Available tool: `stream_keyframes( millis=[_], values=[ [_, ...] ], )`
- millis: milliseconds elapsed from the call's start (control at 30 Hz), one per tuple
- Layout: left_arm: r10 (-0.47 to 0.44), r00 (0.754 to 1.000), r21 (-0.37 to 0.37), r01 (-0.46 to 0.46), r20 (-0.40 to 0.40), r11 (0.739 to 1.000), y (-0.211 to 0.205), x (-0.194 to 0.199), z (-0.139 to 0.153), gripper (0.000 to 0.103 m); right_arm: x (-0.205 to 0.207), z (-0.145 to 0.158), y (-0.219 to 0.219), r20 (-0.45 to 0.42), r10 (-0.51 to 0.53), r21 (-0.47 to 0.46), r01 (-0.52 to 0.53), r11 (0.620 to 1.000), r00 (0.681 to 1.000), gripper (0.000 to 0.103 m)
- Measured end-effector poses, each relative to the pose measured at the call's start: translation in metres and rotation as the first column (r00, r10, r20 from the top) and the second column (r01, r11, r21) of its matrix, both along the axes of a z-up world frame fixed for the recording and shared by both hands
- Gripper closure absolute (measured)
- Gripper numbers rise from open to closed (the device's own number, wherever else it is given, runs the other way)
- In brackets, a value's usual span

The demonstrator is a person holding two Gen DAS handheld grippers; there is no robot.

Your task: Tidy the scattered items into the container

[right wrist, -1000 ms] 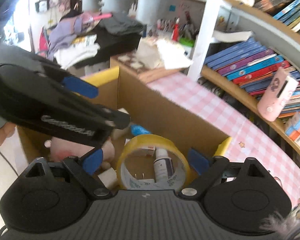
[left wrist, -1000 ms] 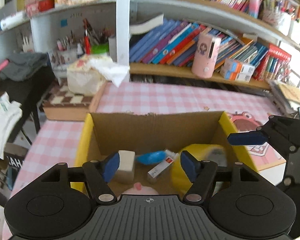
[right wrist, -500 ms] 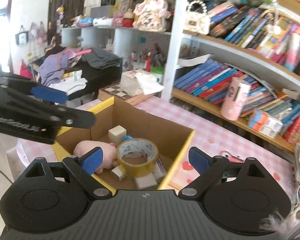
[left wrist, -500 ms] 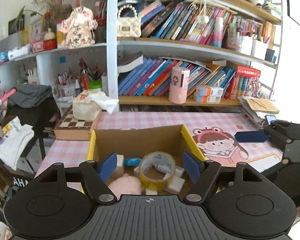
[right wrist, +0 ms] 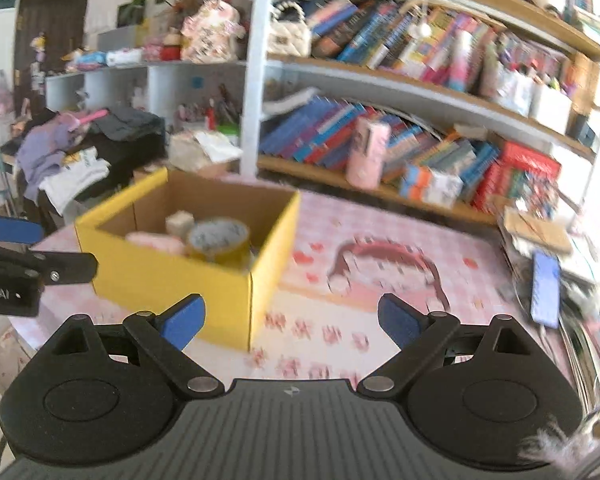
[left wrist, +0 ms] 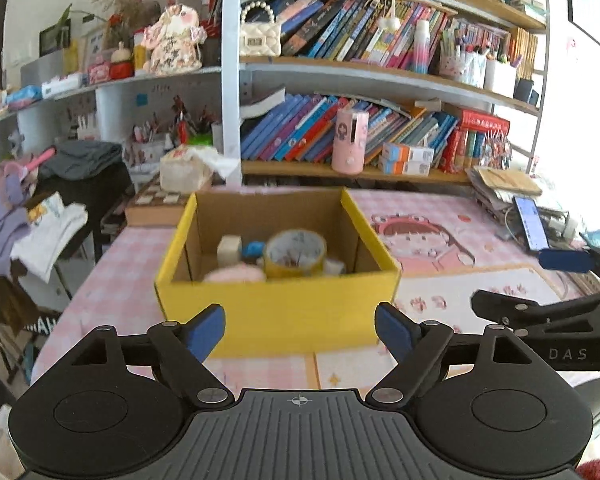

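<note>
Yellow cardboard formed the outer walls of the container [left wrist: 278,312], an open-topped box with a plain brown interior, which stood on the pink checked surface [left wrist: 112,280] in front of a bookshelf [left wrist: 380,76]. Inside the container lay a roll of yellow tape [left wrist: 295,254] standing on edge, a pink plush item [left wrist: 236,274] at the near wall, a pale block [left wrist: 229,249] toward the back left, and a small blue item [left wrist: 255,248] between the block and the tape. Other contents behind the tape were too blurred to identify.

From the left wrist view, the left tool [left wrist: 300,330] was positioned in front of the near wall of the container, clear of it. Its jaws had just been opening and stood wide apart with nothing between the blue pads. The right tool [left wrist: 556,280] appeared at the right edge of that view, over a cartoon-printed mat [left wrist: 432,240] that lay on the surface beside the container.

From the right wrist view, the right tool [right wrist: 292,322] faced the near right corner of the container [right wrist: 204,280], also clear of it. Its jaws were spread wide and empty. The left tool [right wrist: 16,248] entered from the left edge of that view, beside the container's left wall.

A phone [left wrist: 531,222] with a lit screen lay at the right end of the surface, next to a stack of papers [left wrist: 504,184]. A pink cylindrical item [left wrist: 349,140] stood on the lowest shelf behind the container. Folded clothing [left wrist: 40,208] was piled to the left of the surface.
</note>
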State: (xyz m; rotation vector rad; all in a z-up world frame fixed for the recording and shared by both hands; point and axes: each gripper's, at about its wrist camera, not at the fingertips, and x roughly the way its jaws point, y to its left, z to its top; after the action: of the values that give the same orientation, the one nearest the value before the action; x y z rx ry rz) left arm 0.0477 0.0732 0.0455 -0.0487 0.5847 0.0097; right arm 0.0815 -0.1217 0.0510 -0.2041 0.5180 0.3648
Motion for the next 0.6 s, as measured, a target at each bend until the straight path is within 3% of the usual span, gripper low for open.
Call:
stream_keyframes(
  millis=[133, 233, 600],
  values=[
    [-0.001, 0.999, -0.007, 0.000, -0.042, 1.000, -0.006, -0.014, -0.014, 0.018, -0.018, -0.015, -0.010, -0.058, -0.084, 0.009, 0.085, 0.996, 0.995, 0.008],
    [-0.017, 0.997, 0.014, 0.019, -0.080, 1.000, -0.013, -0.017, -0.022, 0.011, -0.022, -0.021, -0.013, -0.085, -0.115, -0.006, 0.115, 0.993, 0.990, 0.006],
    [-0.063, 0.984, 0.028, 0.069, -0.167, 0.997, -0.030, -0.018, -0.038, 0.006, -0.036, -0.030, -0.021, -0.147, -0.133, -0.033, 0.130, 0.991, 0.980, 0.002]
  ],
)
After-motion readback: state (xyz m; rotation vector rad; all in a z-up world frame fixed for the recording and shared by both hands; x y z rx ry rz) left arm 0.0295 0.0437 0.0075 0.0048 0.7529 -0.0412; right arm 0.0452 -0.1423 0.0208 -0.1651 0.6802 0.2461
